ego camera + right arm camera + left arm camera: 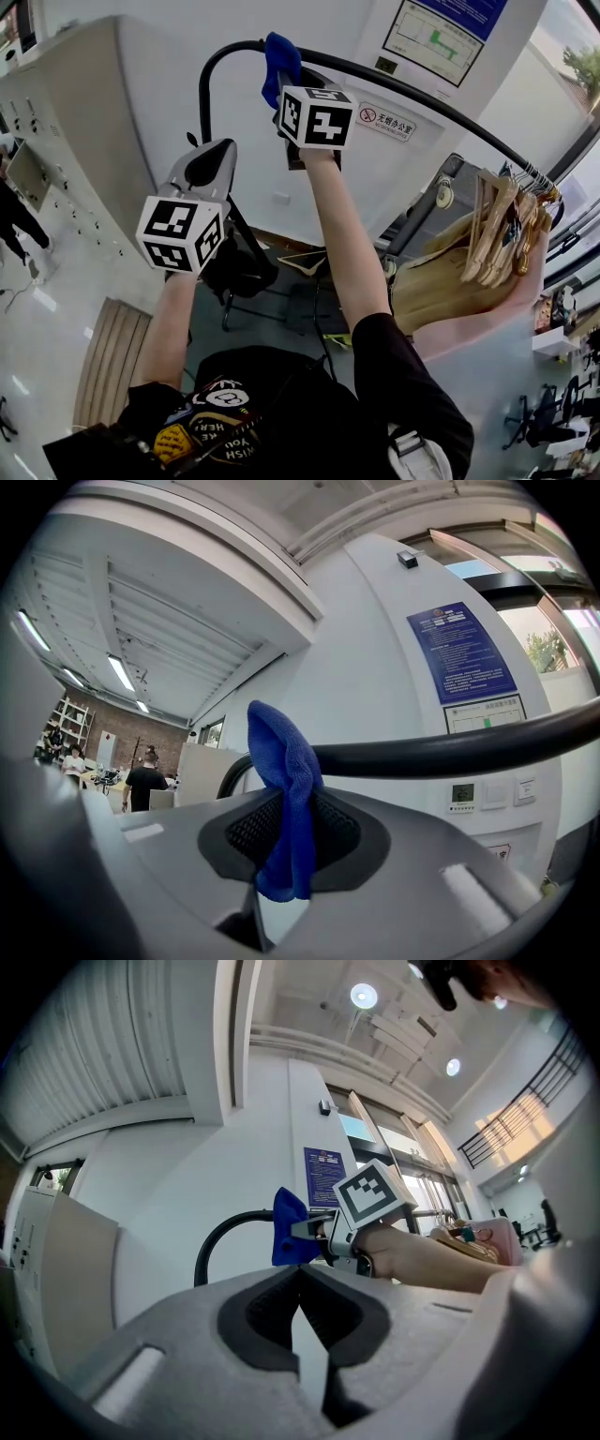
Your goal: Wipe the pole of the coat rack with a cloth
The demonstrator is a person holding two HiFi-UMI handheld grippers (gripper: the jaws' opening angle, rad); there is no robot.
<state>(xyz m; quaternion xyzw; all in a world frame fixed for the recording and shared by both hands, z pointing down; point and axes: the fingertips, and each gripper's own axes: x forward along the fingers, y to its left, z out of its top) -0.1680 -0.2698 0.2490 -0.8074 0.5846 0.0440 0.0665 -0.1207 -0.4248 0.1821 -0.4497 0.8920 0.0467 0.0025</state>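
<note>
The coat rack's black pole (422, 100) arches across the top of the head view and bends down at its left end (203, 94). A blue cloth (279, 64) lies against the pole near that bend, with my right gripper (292, 94) shut on it. From the right gripper view the cloth (286, 789) hangs pinched between the jaws, draped against the pole (450, 752). My left gripper (208, 161) is lower and to the left, apart from the pole, shut with nothing in it. In the left gripper view the cloth (289, 1227) and the bend of the pole (220, 1237) show ahead.
Several wooden hangers (502, 230) hang on the pole's right part, with a beige garment (441, 281) under them. A white wall with notices (386, 120) stands behind. A black chair (239, 272) is on the floor below. People stand far off (145, 782).
</note>
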